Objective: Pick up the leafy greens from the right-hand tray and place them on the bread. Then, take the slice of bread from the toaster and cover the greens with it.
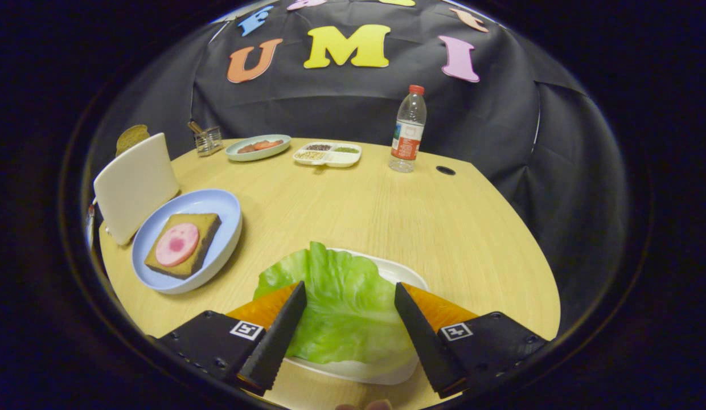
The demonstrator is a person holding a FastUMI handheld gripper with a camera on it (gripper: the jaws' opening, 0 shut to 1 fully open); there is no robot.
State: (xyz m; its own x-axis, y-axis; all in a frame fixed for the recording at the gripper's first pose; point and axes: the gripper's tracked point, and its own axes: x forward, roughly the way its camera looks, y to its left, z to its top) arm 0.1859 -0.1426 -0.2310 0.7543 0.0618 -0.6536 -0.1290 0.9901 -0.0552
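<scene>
Gripper view shows the lettuce leaf [341,302] lying on its white tray [407,273] between the spread fingers of the gripper [350,293], so I judge the pick is in hand and closing comes next, while the bread [185,245] waits on the blue plate [225,208] beside the toaster [135,185].

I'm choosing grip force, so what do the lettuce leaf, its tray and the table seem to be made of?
Between the open gripper fingers, the lettuce leaf looks like soft, faintly glossy plastic or silicone, with molded veins; real leaf can't be excluded. Its tray seems smooth white plastic or ceramic. The table shows a pale matte wood grain, possibly laminate.
</scene>
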